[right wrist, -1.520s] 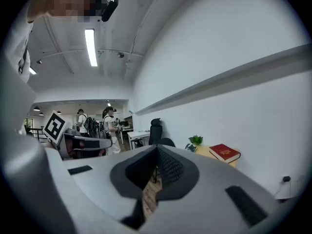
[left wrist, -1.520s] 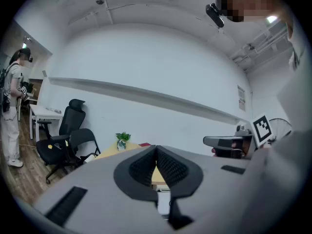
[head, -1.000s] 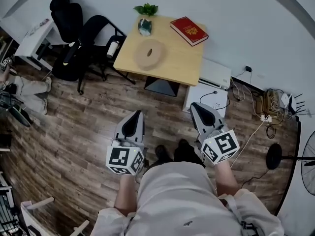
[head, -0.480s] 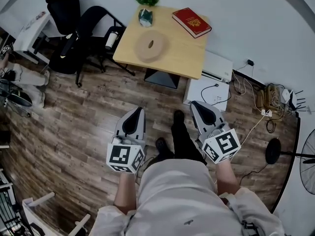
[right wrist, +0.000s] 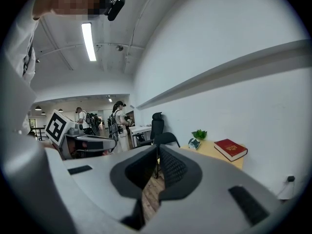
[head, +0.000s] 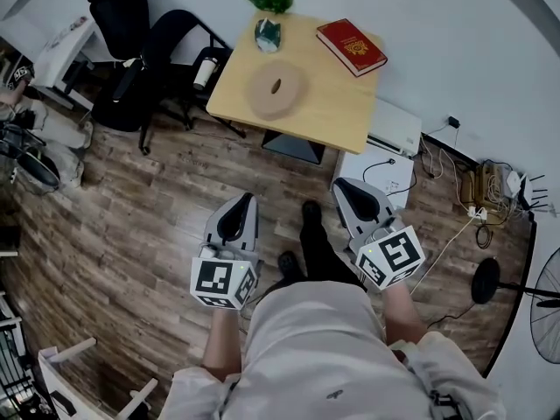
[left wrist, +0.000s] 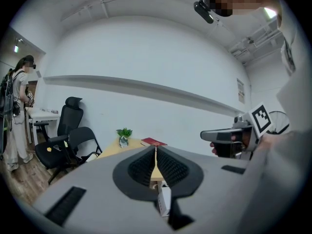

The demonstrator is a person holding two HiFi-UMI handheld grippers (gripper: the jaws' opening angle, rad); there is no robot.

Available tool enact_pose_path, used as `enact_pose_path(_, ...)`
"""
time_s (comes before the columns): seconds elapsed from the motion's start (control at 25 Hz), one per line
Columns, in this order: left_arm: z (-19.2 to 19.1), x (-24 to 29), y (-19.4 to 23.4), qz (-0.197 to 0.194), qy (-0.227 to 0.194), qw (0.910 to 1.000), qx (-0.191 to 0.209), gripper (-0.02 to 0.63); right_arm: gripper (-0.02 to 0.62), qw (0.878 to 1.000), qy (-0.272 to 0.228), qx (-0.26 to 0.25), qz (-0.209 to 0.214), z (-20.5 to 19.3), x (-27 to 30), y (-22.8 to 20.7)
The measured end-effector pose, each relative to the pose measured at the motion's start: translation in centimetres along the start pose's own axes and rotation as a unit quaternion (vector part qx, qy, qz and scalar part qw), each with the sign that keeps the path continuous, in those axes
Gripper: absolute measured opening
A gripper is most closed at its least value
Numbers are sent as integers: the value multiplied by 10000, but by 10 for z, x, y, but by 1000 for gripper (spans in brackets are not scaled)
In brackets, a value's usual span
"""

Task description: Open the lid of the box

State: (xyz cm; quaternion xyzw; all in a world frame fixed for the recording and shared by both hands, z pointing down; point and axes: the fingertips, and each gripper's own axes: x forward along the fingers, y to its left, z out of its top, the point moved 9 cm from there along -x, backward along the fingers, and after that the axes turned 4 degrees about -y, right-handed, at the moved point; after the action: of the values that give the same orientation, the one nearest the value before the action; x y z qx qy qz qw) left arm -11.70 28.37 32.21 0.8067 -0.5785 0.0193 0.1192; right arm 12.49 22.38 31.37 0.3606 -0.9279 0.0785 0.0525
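**Clerk:** Wood-plank floor (head: 131, 208), white wall behind. Entry one: table (head: 324, 103), count one, set against that wall.

**Checker:** Contents of the table?

**Clerk:** One round tan box (head: 276, 92), with its lid (head: 284, 81) seated flat and a slot in the middle. One red book (head: 351, 46). One potted plant (head: 269, 20). Beside the table, two black chairs (head: 122, 55).

**Checker:** Tools?

**Clerk:** Two. Left gripper (head: 244, 201): jaws pressed together, nothing between them. Right gripper (head: 343, 185): likewise closed and empty. The person holds both low in front of the body, pointing toward the table and well apart from the box.

**Checker:** Change since a second ago?

**Clerk:** One leg (head: 317, 243) has stepped out toward the table, and the table has drifted a little to the right in the head view. Both sets of jaws have stayed together throughout.

**Checker:** Meaning for the task?

**Clerk:** Judged as the approach only. The lid is untouched and still on. The person has floor left to cross, and at least one gripper would need to part its jaws before it could take the lid's edge.
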Motion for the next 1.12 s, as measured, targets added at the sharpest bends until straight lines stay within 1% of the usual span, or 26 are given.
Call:
enact_pose_path(0.12, 8, 15, 7, 81, -29, 10000, 42, 9, 5, 9999, -38, -15, 92, 6, 17, -12)
enact_pose_path(0.44, 30, 59, 20, 209, -67, 9996, 151, 10, 44, 9993, -156, -10, 344, 24, 62, -51)
enact_pose_path(0.64, 36, 83, 22, 398, -45, 9990, 189, 14, 65, 9983, -104, 1, 572, 30, 84, -75)
enact_pose_path(1.0, 40, 125, 16, 746, 19, 9971, 133, 83, 118, 9944, 29, -51, 1051, 35, 118, -118)
enact_pose_path(1.12, 36, 138, 12, 809, 73, 9967, 94, 89, 130, 9929, 79, -47, 1183, 31, 126, -130)
